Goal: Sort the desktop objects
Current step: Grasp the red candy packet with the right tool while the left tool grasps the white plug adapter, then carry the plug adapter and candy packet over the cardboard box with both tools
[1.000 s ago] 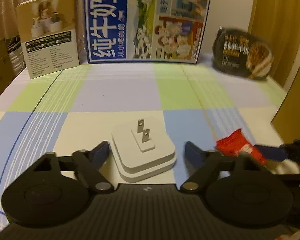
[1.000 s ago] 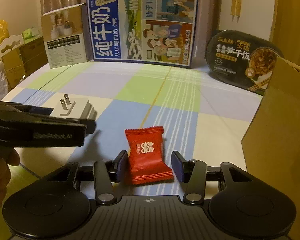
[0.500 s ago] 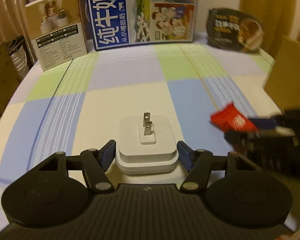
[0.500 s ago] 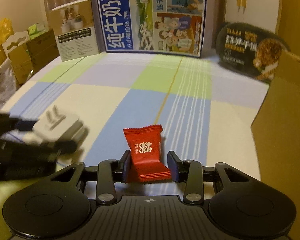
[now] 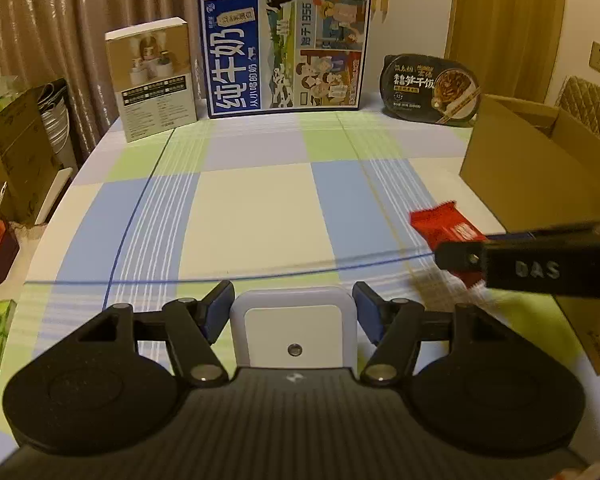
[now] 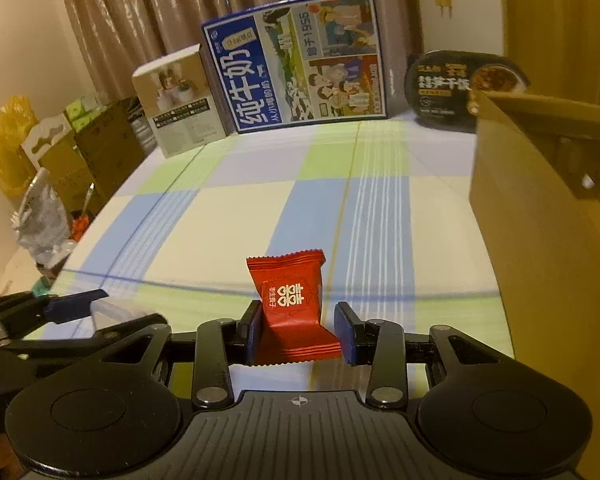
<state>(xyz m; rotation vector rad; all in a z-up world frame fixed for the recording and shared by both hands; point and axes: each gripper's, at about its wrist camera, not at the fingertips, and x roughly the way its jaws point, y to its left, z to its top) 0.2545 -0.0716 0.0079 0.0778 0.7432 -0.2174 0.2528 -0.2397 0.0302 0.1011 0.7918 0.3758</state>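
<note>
My left gripper is shut on a white plug adapter and holds it above the checked tablecloth; its flat end faces the camera and its prongs are hidden. My right gripper is shut on a red candy packet, lifted off the cloth. The packet and the right gripper also show at the right of the left wrist view. The left gripper shows at the lower left of the right wrist view.
An open cardboard box stands at the right edge of the table. At the back stand a small product box, a blue milk carton box and a black rice meal tub. Boxes and bags crowd the floor left.
Both grippers closed on their objects and lifted them off the cloth. The adapter tipped so its prongs no longer show. Both cameras now sit higher and farther back.
</note>
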